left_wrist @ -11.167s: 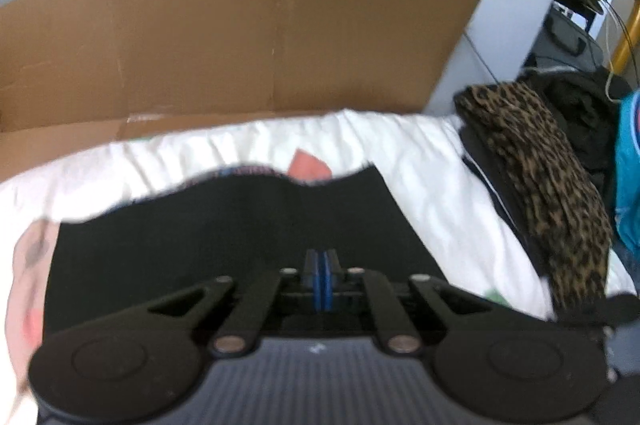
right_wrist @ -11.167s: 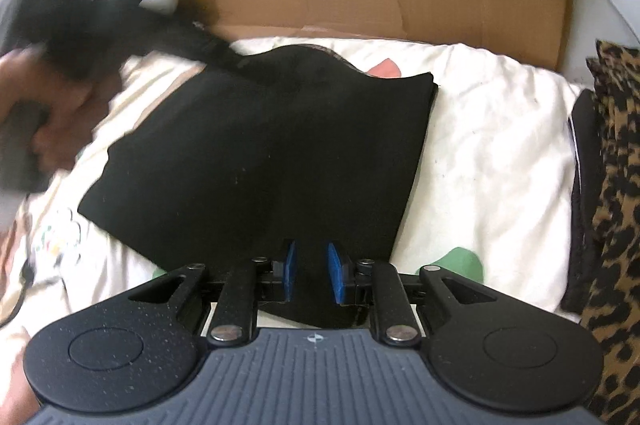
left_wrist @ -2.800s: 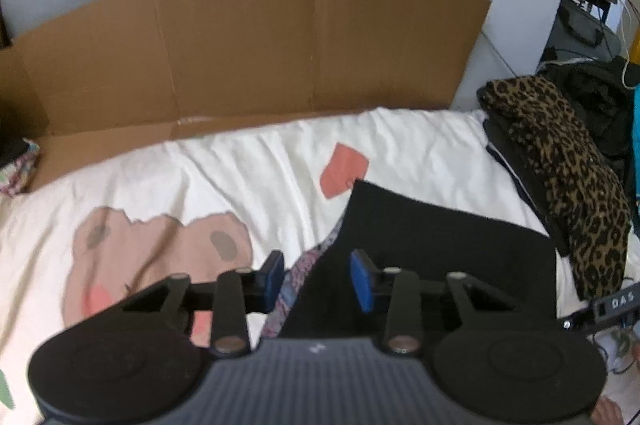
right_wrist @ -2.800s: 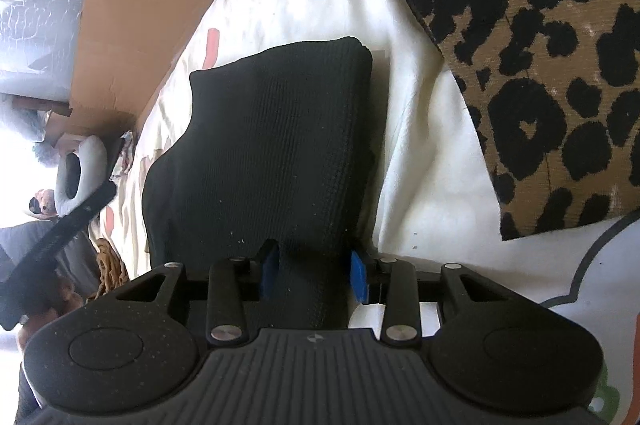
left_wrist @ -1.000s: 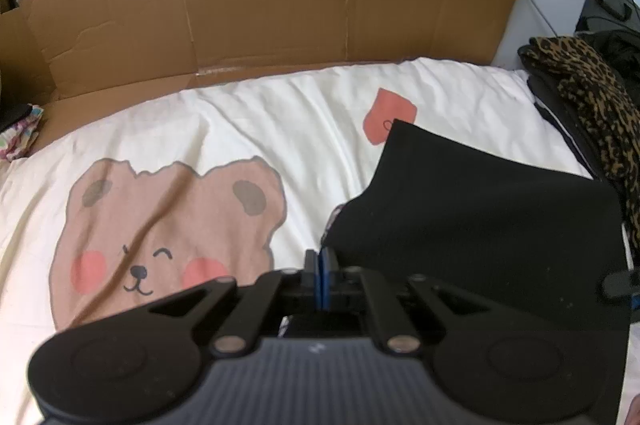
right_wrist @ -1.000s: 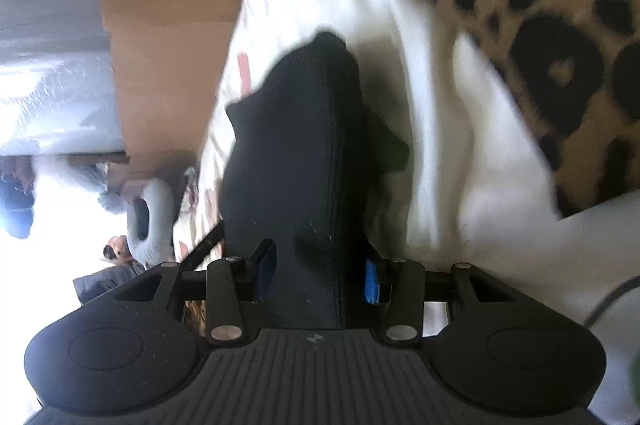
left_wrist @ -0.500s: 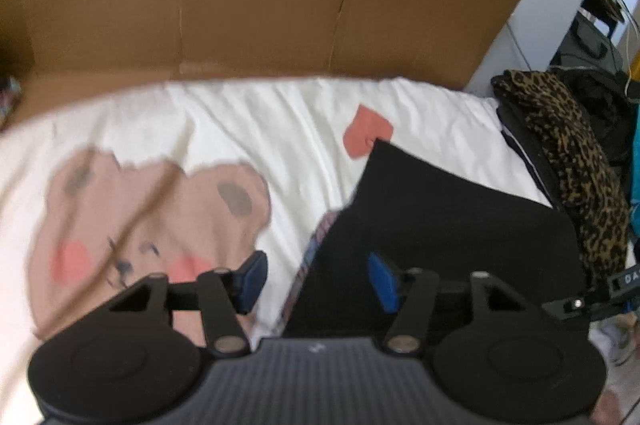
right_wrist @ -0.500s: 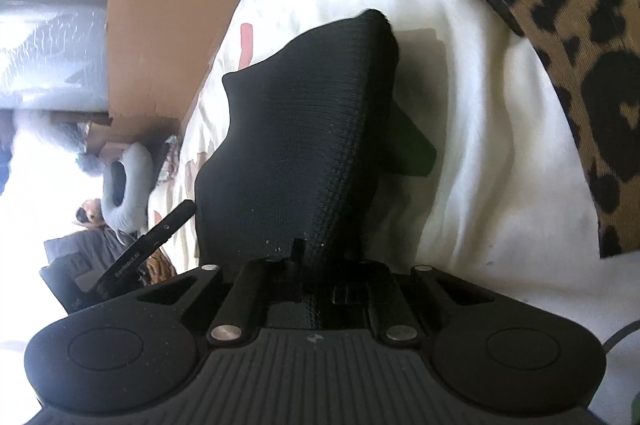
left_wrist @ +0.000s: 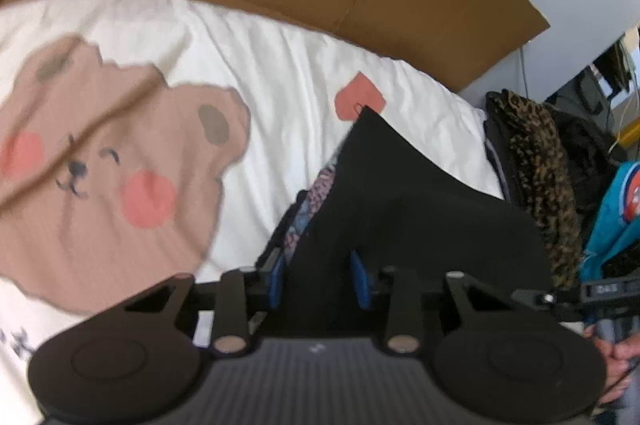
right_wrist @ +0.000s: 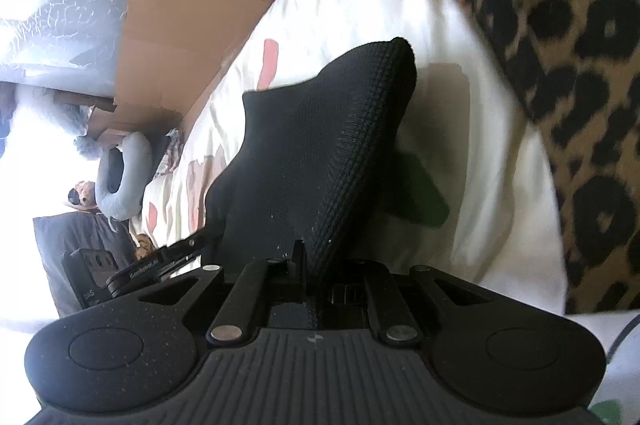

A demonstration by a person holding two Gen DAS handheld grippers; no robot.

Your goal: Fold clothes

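Black garment [left_wrist: 400, 209] on bed sheet [left_wrist: 280, 73], already folded compact, near leopard-print pile [left_wrist: 536, 161]. Right gripper [right_wrist: 316, 277] jaws clamped on its edge, lifting. Left gripper [left_wrist: 318, 279] jaws narrow, just closing, garment between, pad contact unclear. Left: move to pile, judging.

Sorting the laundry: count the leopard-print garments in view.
1: the folded brown-and-black leopard-print garment lies at the bed's right edge, beyond the black knitted garment. More may be hidden beneath it.
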